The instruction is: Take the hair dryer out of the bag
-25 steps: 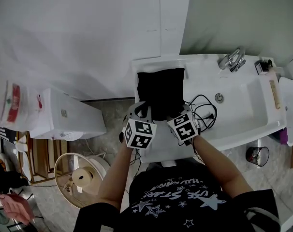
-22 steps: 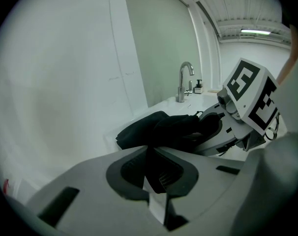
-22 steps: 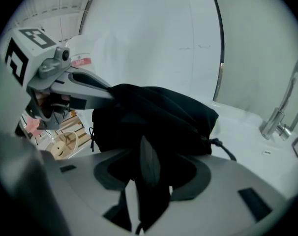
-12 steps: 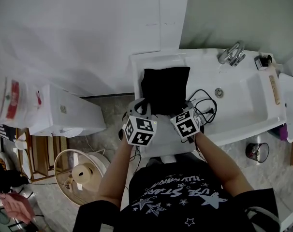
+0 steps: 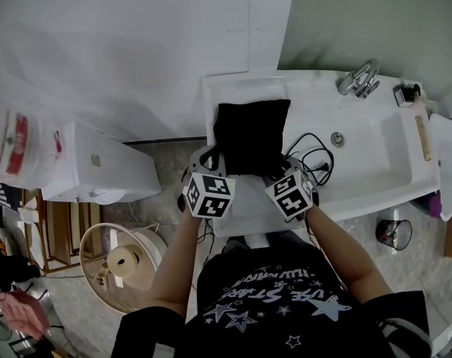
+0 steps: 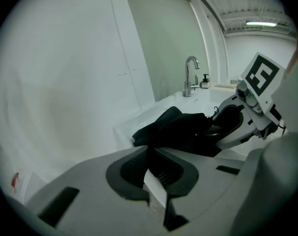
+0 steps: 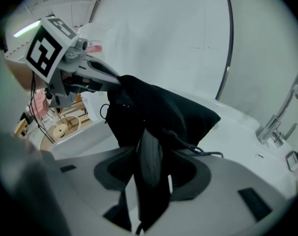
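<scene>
Two grips at the near mouth of the bag (image 5: 250, 135): left tool (image 6: 151, 150) pinches fabric, right tool (image 7: 151, 154) clamps the dryer (image 7: 148, 191) handle, body inside. If the left pinch slips, the bag drags along.

the bag (image 5: 252, 134) is black matt cloth, soft and creased; the sink (image 5: 375, 171) is white, smooth and glossy, like glazed ceramic; the faucet (image 5: 358, 80) is bright polished metal; the left gripper (image 6: 150, 151) and right gripper (image 7: 151, 149) are matt grey plastic with dark ribbed pads (image 6: 162, 171); the hair dryer (image 7: 149, 176) looks dark, smooth, faintly shiny; the floor (image 5: 174, 174) is mottled, stone-like
</scene>
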### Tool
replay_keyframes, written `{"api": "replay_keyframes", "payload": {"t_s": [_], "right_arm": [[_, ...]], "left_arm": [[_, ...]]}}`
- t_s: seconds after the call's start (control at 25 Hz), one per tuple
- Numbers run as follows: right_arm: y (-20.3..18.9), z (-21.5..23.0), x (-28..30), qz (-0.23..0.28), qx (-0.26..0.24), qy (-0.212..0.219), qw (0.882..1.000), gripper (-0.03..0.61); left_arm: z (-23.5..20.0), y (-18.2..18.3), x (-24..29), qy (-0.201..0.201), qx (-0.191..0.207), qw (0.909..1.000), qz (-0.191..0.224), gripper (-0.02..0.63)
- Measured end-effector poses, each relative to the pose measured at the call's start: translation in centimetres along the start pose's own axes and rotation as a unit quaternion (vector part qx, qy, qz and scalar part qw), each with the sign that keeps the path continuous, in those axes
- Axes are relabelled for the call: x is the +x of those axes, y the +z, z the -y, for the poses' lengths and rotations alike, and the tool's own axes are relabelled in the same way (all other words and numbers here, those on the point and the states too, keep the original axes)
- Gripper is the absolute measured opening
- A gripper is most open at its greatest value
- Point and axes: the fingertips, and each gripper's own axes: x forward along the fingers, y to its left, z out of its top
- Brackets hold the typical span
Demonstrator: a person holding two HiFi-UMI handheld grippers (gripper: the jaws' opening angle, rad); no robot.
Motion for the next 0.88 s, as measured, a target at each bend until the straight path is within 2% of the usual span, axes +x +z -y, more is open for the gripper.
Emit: {"api": "replay_keyframes", "payload": {"t_s": [0.48,0.88], "right_arm": [[-0.8,-0.4,-1.8,0.019,-0.02,0.025,0.999,0.193],[-0.9,-0.8,-2.6,0.034,-0.027,0.041,0.998,0.192]], "left_arm": [[0.5,-0.1,0.1,-0.002,0.013,0.9999,0.007,0.028],[0.3,-0.3,0.2,-0.008,0.007,0.9999,0.01,0.028]]}}
